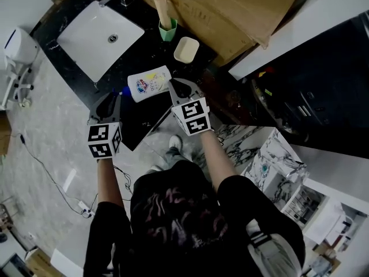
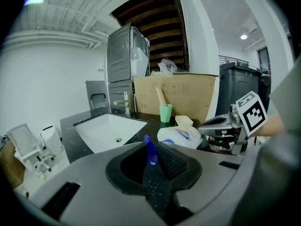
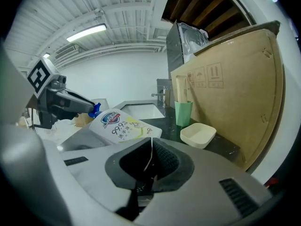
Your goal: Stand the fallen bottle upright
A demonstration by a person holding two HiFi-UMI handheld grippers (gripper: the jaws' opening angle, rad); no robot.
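I'm pinching the blue cap [image 2: 150, 153] in my left gripper [image 1: 109, 103]; my right gripper [image 3: 151, 144] is sitting nearly closed by the base; the bottle [image 1: 150, 83] is lying on the counter [image 1: 140, 122] at twelve o'clock, cap toward nine; light, slick plastic, likely gripping surer at the neck.

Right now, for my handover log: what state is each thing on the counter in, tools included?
bottle: on its side, blue cap on, not yet upright.
left tool: shut on the bottle's blue cap.
right tool: shut on the bottle's bottom edge.
green cup: upright, holding a wooden handle.
cream dish: upright, empty.
sink: empty.
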